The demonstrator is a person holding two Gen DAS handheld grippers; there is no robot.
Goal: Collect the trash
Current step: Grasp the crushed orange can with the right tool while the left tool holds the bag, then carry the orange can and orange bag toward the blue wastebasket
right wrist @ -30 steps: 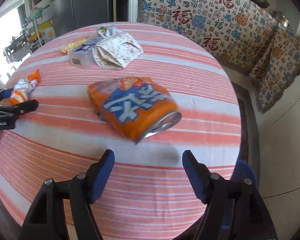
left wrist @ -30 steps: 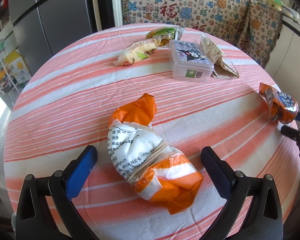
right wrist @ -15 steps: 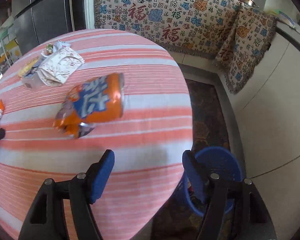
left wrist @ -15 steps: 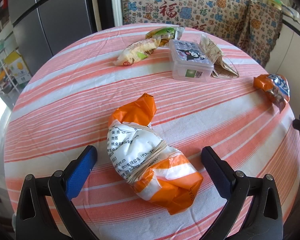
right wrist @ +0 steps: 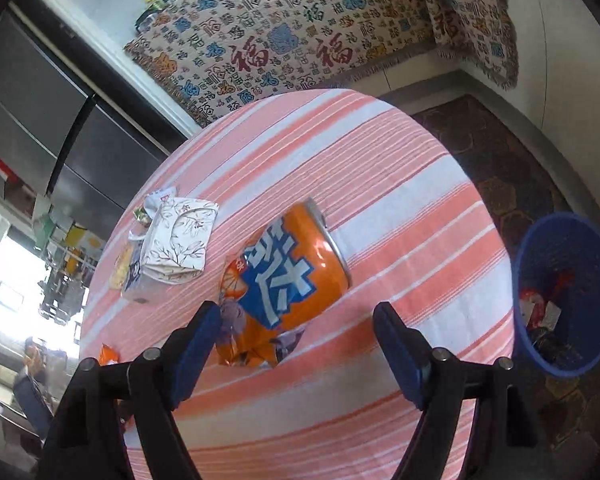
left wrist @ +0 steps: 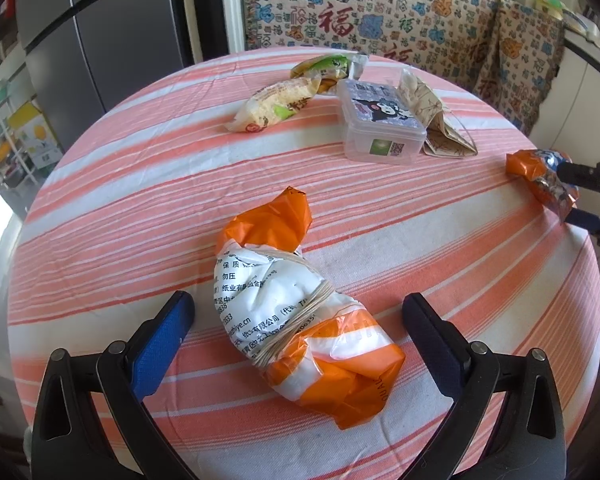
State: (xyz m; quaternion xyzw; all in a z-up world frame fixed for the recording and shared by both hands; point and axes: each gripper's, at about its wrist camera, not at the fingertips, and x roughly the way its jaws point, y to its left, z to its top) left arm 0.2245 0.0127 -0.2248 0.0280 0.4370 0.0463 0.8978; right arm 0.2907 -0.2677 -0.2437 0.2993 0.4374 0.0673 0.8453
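Orange and white plastic, bound round its middle with string, makes up the crumpled wrapper bundle (left wrist: 300, 320) lying on the striped tablecloth (left wrist: 140, 208). It sits between the fingers of the left gripper (left wrist: 298, 328), whose jaws stand wide apart on either side of it and touch nothing.

Beyond the bundle, toward the far rim of the tablecloth, stands a clear plastic box (left wrist: 380, 124) with a cartoon bear on its lid. Just left of the box lies a yellow snack packet (left wrist: 276, 106), and behind that a green one (left wrist: 328, 66). A folded floral paper bag (left wrist: 436, 120) rests against the right side of the box.

Off to the right of the box, at the edge of the tablecloth, a crushed orange soda can (right wrist: 288, 280) lies on its side with blue lettering up. The right gripper (right wrist: 298, 334) is spread wide around the can's crumpled end; the left finger (right wrist: 196, 344) is right beside the can and the other stands well clear, so it has no grip on it. From the right wrist view the floral bag and the box lie past the can, and a corner of the orange bundle shows at the near left.

On the floor to the right of the tablecloth's edge sits a blue waste bin (right wrist: 540, 248) with some wrappers (right wrist: 540, 308) already inside. A patterned hanging cloth (left wrist: 360, 8) covers the wall behind.
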